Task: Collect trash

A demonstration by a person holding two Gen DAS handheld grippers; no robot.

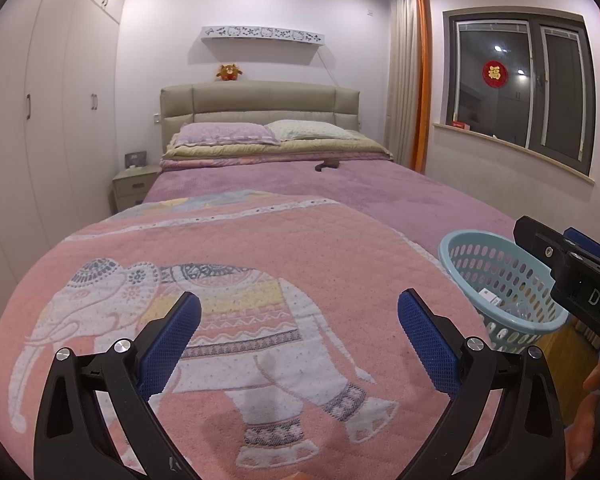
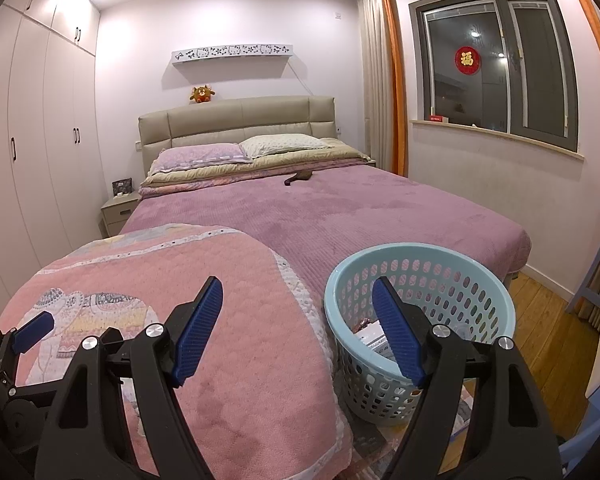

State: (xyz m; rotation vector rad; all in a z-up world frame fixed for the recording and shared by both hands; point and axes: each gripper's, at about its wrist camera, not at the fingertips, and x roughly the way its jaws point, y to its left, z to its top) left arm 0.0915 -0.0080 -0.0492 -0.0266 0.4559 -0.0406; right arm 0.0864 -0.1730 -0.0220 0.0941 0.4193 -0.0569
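A: Nearest us, what do we list?

B: Left gripper (image 1: 299,320) and right gripper (image 2: 297,312), jaws wide apart, nothing held, both over the pink elephant quilt (image 1: 236,280).

A: And the trash?

B: Scraps lie in the pale blue basket (image 2: 420,256), just beyond our right gripper's right finger. Farther ahead: purple bedspread (image 2: 340,216), pillows (image 2: 204,156).

Pink elephant blanket (image 1: 236,320); bed (image 2: 340,216); pillows (image 2: 204,156)

A home bedroom: a made bed (image 2: 324,216) with pillows (image 2: 204,156) at twelve o'clock, wardrobe (image 2: 40,140) at nine, curtained window (image 2: 496,68) at two.
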